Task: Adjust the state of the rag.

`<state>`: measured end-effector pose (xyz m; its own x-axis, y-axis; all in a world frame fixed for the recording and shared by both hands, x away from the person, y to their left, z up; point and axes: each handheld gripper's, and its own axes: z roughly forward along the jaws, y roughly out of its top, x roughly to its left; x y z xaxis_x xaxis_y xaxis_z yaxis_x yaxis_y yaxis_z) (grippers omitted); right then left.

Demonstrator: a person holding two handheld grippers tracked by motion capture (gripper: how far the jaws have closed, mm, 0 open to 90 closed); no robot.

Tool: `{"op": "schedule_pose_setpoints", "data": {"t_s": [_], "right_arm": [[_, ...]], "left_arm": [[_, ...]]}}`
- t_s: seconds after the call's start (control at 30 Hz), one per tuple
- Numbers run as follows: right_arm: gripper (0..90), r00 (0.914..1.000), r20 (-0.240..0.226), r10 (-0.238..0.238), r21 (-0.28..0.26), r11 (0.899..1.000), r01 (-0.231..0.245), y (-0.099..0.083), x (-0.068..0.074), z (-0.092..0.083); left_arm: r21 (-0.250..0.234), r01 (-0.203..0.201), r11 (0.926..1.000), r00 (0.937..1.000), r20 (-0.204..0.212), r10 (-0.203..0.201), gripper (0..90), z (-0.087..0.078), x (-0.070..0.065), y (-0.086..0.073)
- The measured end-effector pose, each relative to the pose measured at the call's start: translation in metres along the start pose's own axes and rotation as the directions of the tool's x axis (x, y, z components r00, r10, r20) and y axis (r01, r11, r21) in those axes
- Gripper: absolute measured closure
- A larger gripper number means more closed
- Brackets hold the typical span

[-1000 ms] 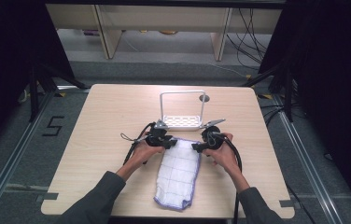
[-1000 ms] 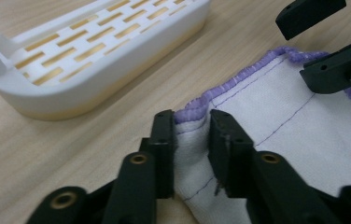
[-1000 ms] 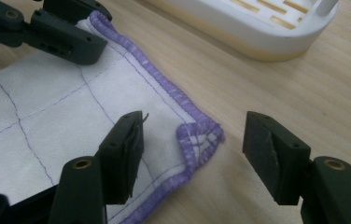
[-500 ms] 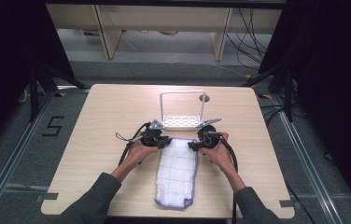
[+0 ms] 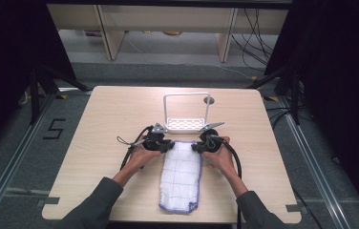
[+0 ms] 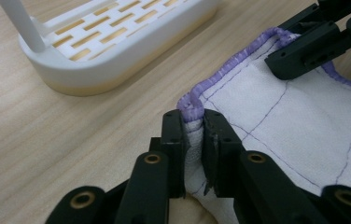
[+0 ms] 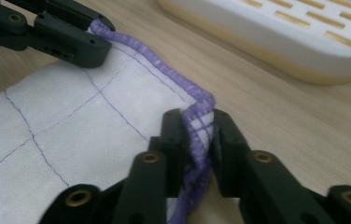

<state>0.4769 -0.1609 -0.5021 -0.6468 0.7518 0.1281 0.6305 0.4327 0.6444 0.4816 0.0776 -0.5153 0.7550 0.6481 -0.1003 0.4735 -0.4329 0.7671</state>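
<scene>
Right hand-held gripper (image 7: 196,135) newly clamped on cloth (image 7: 71,126) corner, hands unmoved

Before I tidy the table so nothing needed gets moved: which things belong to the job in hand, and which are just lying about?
In the job:
- white cloth with purple edging
- left gripper, shut on one far corner of the cloth
- right gripper, jaws just closed on the other far corner

Lying about:
- white slotted rack, apart from the cloth, beyond it
- table

The high view looks down over the table (image 5: 106,143); both gripper views sit close, sharing the cloth's (image 6: 299,121) far edge.
</scene>
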Motion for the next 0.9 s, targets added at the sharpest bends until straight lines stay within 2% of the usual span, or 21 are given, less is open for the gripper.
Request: {"op": "schedule_pose_setpoints", "data": {"t_s": [0.03, 0.17, 0.33, 0.37, 0.4, 0.47, 0.53, 0.57, 0.6, 0.8, 0.87, 0.9], "right_arm": [[82.0, 0.9998, -0.015, -0.010, -0.025, 1.000, 0.009, 0.001, 0.002, -0.001], [82.9, 0.9991, -0.019, -0.039, -0.046, 0.998, 0.038, 0.005, 0.005, -0.010], [83.1, 0.9985, -0.040, -0.036, -0.056, 0.998, 0.034, 0.007, 0.009, -0.017], [83.2, 0.9981, -0.050, -0.038, -0.078, 0.996, 0.034, 0.008, 0.012, -0.018], [83.2, 0.9981, -0.050, -0.038, -0.078, 0.996, 0.034, 0.008, 0.012, -0.018], [83.1, 0.9967, -0.052, -0.062, -0.080, 0.995, 0.058, 0.009, 0.013, -0.022], [83.2, 0.9966, -0.065, -0.051, -0.090, 0.995, 0.046, 0.010, 0.016, -0.025], [83.2, 0.9956, -0.078, -0.053, -0.091, 0.995, 0.046, 0.011, 0.017, -0.027], [83.2, 0.9956, -0.078, -0.053, -0.091, 0.995, 0.046, 0.011, 0.017, -0.027], [83.0, 0.9956, -0.060, -0.071, -0.105, 0.992, 0.065, 0.011, 0.017, -0.032], [83.0, 0.9957, -0.069, -0.063, -0.103, 0.993, 0.055, 0.011, 0.017, -0.033], [83.0, 0.9958, -0.063, -0.065, -0.104, 0.993, 0.059, 0.011, 0.018, -0.033]], "left_arm": [[0.003, -0.016, 0.9999, 0.9999, -0.004, 0.016, 81.4, -0.002, -0.002, 0.001], [-0.001, -0.023, 0.9997, 0.9997, -0.008, 0.023, 83.1, -0.005, -0.002, 0.002], [-0.025, -0.008, 0.9997, 1.0000, -0.006, 0.007, 84.1, -0.015, -0.003, 0.005], [-0.039, -0.005, 0.9992, 1.0000, -0.003, 0.005, 84.2, -0.018, -0.005, 0.006], [-0.039, -0.005, 0.9992, 1.0000, -0.003, 0.005, 84.2, -0.018, -0.005, 0.006], [-0.050, -0.001, 0.9987, 1.0000, 0.007, 0.001, 84.2, -0.022, -0.005, 0.008], [-0.069, 0.018, 0.9975, 0.9997, 0.020, -0.016, 84.2, -0.024, -0.006, 0.009], [-0.059, 0.004, 0.9983, 0.9998, 0.017, -0.003, 84.2, -0.027, -0.004, 0.010], [-0.074, 0.023, 0.9970, 0.9996, 0.017, -0.022, 84.2, -0.027, -0.005, 0.010], [-0.085, 0.013, 0.9963, 0.9995, 0.030, -0.010, 84.3, -0.037, -0.006, 0.012], [-0.073, -0.002, 0.9973, 0.9994, 0.036, 0.004, 84.3, -0.040, -0.005, 0.013], [-0.086, 0.000, 0.9963, 0.9997, 0.026, 0.002, 84.3, -0.039, -0.007, 0.013]]}}
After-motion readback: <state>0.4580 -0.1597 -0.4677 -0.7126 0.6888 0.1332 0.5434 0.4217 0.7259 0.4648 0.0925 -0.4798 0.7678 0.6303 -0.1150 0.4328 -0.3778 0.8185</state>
